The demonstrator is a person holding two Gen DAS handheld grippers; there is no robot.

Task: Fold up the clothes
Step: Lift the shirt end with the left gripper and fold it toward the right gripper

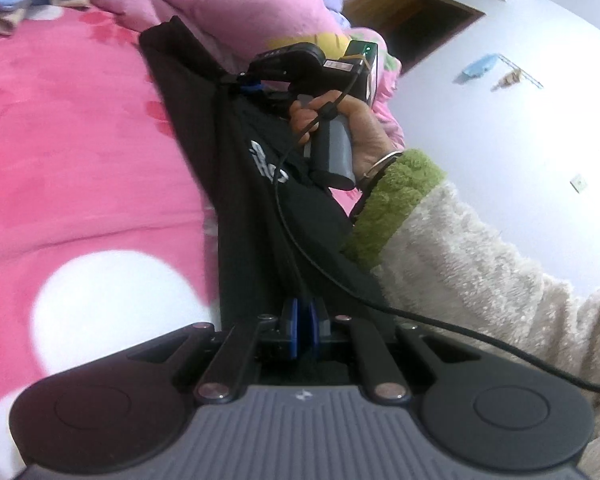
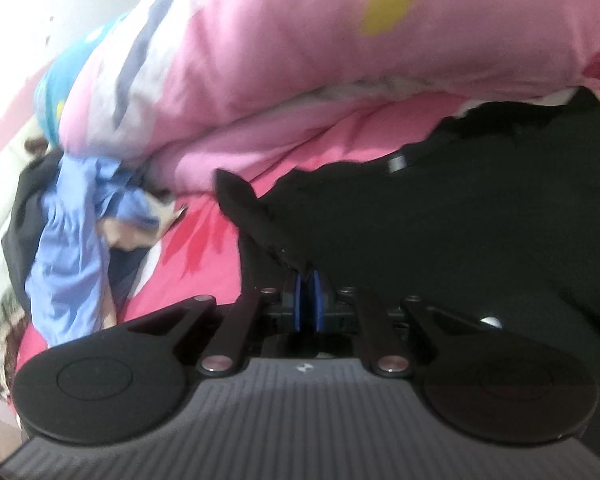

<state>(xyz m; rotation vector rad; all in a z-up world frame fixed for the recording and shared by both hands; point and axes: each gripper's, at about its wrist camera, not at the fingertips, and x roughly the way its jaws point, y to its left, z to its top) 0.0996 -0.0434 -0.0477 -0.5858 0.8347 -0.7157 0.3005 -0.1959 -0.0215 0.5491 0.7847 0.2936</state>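
Both grippers were clamped on one black garment, and the reason looked plain enough: stretched between two holds, the cloth ran taut in a long band across the pink bedsheet, which I judged was how an edge gets straightened before it is laid over; the left gripper had its blue pads pressed together with black fabric pinched between them, at the near end of the band; the right gripper was likewise closed on the fabric, its pads nipping a fold of the garment's edge, and the left view showed it at the far end, gripped by a hand in a fluffy cream sleeve with a green cuff.

The garment lay on the bed between the two holds, its bulk spread to the right in the right view, a white print showing on it (the lettering was too blurred to read); a cable trailed from the right gripper across the cloth, slack, so it did not seem to drag on the fold.

By count: two grippers, both shut on cloth; one black garment in hand; one pink quilt heaped behind it, pushed back, presumably to leave room; one rumpled pile of other clothes at the left in the right view, with a blue piece and something dark beneath it, though how many pieces it held I could not tell; one hand in view, the other hidden behind its camera.
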